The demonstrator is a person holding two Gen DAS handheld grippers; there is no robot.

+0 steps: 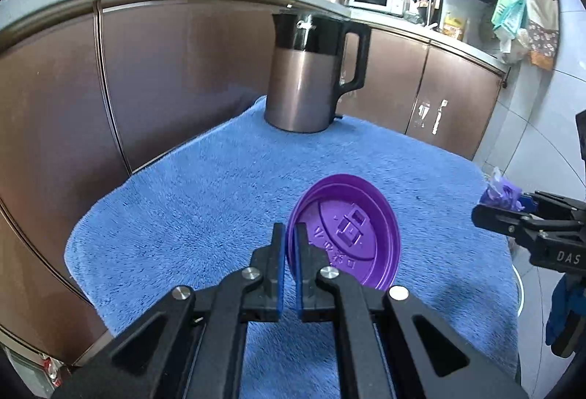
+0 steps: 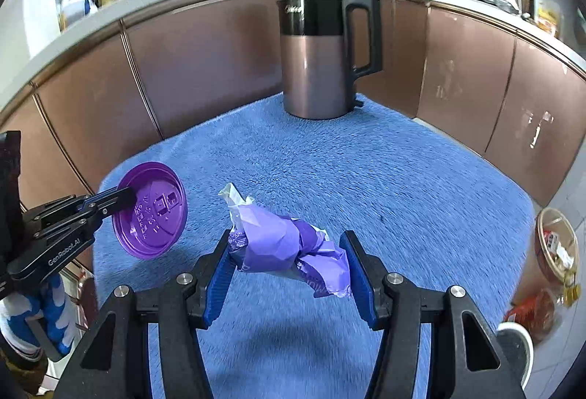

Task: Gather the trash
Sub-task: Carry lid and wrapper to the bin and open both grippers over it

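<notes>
My left gripper (image 1: 289, 234) is shut on the rim of a purple plastic cup lid (image 1: 351, 234) and holds it on edge above the blue towel (image 1: 183, 216). The lid also shows in the right wrist view (image 2: 152, 212), at the left, pinched by the left gripper (image 2: 126, 196). My right gripper (image 2: 287, 249) is shut on a crumpled purple and white wrapper (image 2: 285, 245), held above the towel (image 2: 366, 179). In the left wrist view the right gripper (image 1: 487, 207) is at the right edge with the wrapper (image 1: 500, 192) at its tips.
A copper and black kettle (image 1: 311, 73) stands at the towel's far edge, also in the right wrist view (image 2: 322, 58). Brown cabinets (image 1: 183, 69) and a counter with pans lie behind. A bin with trash (image 2: 553, 252) sits on the floor at the right.
</notes>
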